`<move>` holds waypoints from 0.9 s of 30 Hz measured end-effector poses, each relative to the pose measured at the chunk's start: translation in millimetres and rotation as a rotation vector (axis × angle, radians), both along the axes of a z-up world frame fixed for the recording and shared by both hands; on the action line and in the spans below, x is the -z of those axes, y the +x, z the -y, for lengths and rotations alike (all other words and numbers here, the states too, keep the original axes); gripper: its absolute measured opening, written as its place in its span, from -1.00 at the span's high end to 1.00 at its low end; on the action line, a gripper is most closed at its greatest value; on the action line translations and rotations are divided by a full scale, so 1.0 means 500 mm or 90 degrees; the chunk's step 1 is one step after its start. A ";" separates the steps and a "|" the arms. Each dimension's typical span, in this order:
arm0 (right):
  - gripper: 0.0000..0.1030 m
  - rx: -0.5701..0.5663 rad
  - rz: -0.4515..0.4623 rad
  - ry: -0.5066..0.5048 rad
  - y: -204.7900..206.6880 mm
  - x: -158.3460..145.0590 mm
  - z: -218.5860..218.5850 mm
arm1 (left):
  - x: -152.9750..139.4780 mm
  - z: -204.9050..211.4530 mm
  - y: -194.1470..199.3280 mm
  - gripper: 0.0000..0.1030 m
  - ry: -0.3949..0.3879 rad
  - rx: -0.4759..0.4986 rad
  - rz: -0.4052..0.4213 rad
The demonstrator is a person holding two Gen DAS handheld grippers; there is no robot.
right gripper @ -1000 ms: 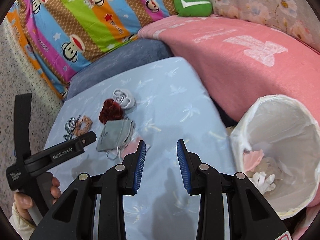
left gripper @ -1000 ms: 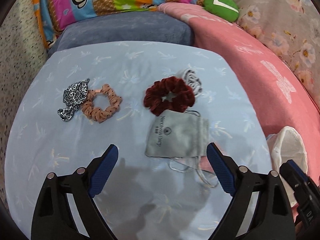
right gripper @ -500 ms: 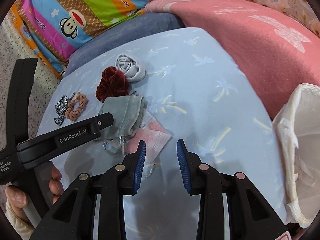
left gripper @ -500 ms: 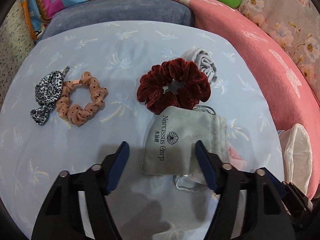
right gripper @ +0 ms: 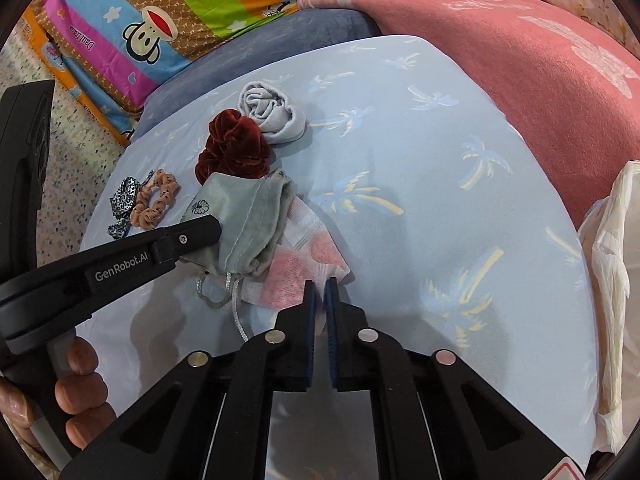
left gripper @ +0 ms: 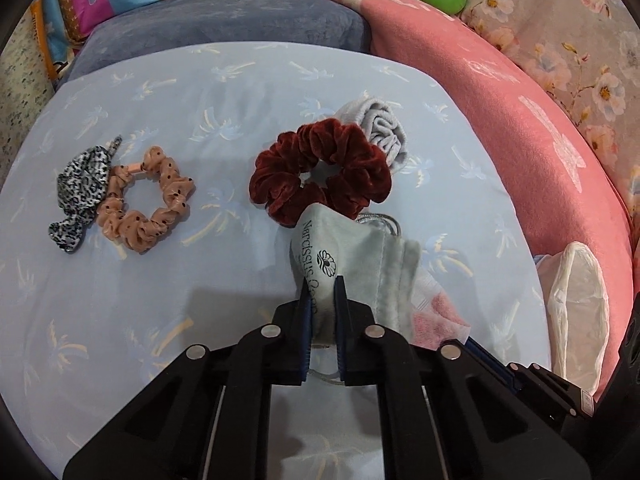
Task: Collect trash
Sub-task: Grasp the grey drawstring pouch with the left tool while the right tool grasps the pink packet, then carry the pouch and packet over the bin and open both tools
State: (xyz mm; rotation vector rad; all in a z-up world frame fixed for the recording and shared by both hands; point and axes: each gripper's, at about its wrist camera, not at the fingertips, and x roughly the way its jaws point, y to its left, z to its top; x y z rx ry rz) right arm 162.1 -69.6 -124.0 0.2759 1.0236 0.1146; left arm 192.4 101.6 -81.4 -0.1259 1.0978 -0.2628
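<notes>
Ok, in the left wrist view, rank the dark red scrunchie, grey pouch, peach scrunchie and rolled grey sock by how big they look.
1. Grey pouch, though it is nearest the camera, so this is unsure.
2. Dark red scrunchie, close behind.
3. Peach scrunchie.
4. Rolled grey sock, partly hidden by the red scrunchie and farthest away.

The grey drawstring pouch (left gripper: 352,256) carried "Narcissus" in dark script beside a flower emblem, its second word cut off by the gripper fingers. The left gripper (right gripper: 200,232) read "GenRobot.AI" in white along its black finger. On the striped monkey-print quilt (right gripper: 160,20), "Paul Frank" showed upside down; its smaller lettering stayed too blurred to read.
</notes>
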 end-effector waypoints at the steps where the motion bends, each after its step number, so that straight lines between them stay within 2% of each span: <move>1: 0.93 0.002 0.005 0.000 -0.005 -0.006 0.003 | -0.007 0.000 -0.004 0.84 0.004 0.000 0.006; 8: 0.94 0.016 0.071 0.014 -0.048 -0.100 0.031 | -0.070 0.006 -0.032 0.84 0.009 -0.005 0.054; 14: 0.94 0.038 0.141 0.009 -0.093 -0.195 0.069 | -0.135 0.045 -0.059 0.84 0.000 0.011 0.101; 21: 0.94 0.074 0.206 0.015 -0.155 -0.284 0.137 | -0.208 0.103 -0.100 0.84 -0.010 0.048 0.160; 27: 0.94 0.108 0.242 0.010 -0.211 -0.329 0.199 | -0.252 0.170 -0.143 0.84 -0.019 0.095 0.200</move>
